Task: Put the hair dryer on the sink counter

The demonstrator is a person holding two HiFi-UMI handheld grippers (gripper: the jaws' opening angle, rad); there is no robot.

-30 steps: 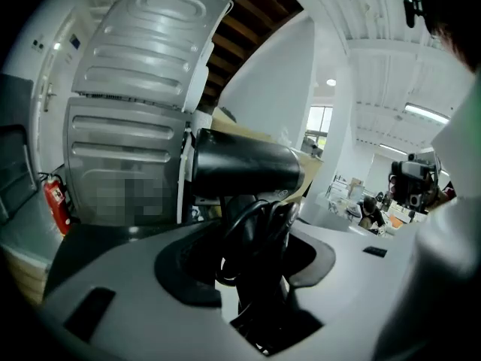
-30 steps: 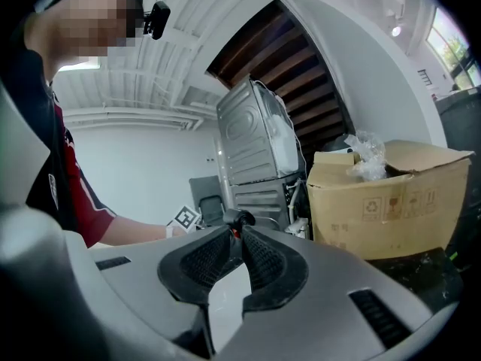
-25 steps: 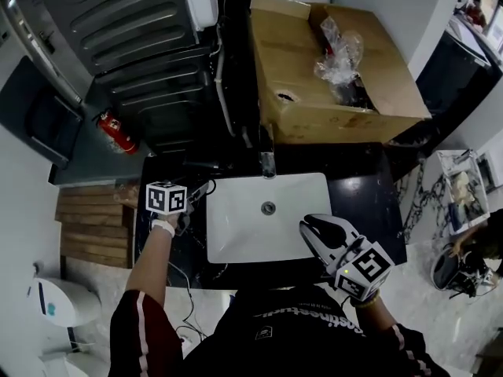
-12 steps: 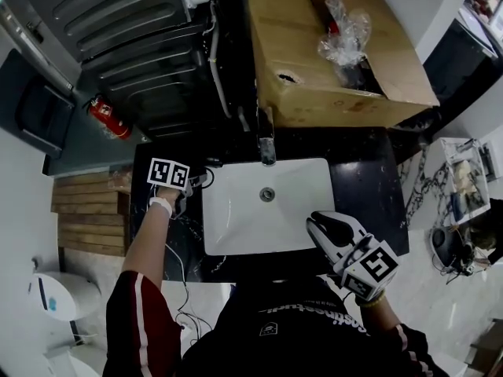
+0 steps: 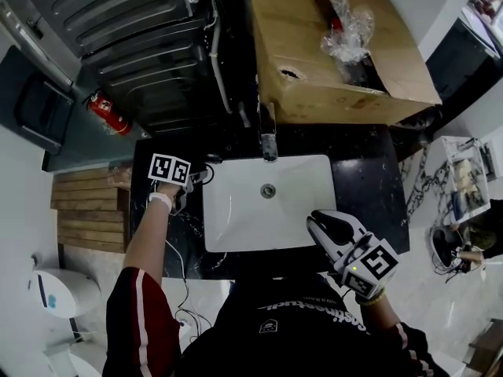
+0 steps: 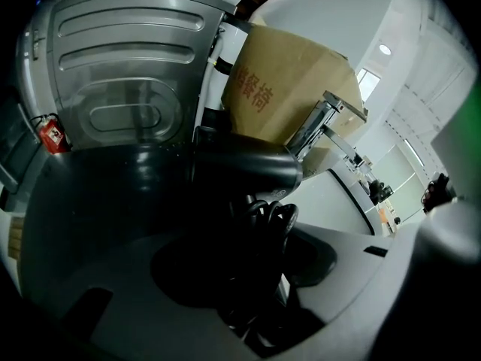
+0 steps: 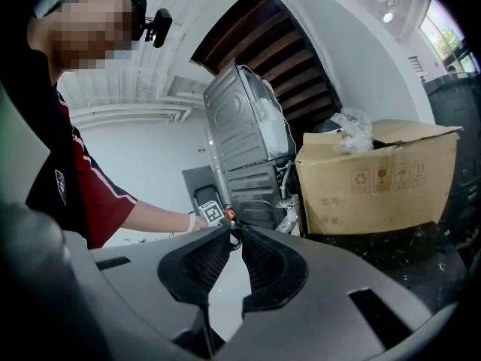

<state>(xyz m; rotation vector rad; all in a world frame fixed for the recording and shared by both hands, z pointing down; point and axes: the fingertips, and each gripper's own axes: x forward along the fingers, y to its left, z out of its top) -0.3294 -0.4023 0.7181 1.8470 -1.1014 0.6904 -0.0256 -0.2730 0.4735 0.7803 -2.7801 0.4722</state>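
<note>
The black hair dryer (image 6: 244, 168), its cord coiled round the handle, sits between the jaws of my left gripper (image 6: 255, 232), which is shut on the handle. In the head view the left gripper (image 5: 191, 181) holds the hair dryer (image 5: 200, 171) low over the black sink counter (image 5: 365, 187), just left of the white basin (image 5: 267, 210); contact with the counter is hidden. My right gripper (image 5: 321, 222) hovers at the basin's front right corner. In the right gripper view, the right gripper (image 7: 234, 232) is shut with its tips touching and nothing between them.
A chrome faucet (image 5: 267, 144) stands behind the basin. A large open cardboard box (image 5: 330, 53) with plastic wrap fills the space behind the counter. Grey metal appliances (image 5: 134, 30) and a red fire extinguisher (image 5: 106, 115) are at the back left. A white cable (image 5: 185, 277) trails off the counter's front.
The left gripper has carried the hair dryer a little farther back along the counter's left side. The right gripper has stayed near the basin's front right corner.
</note>
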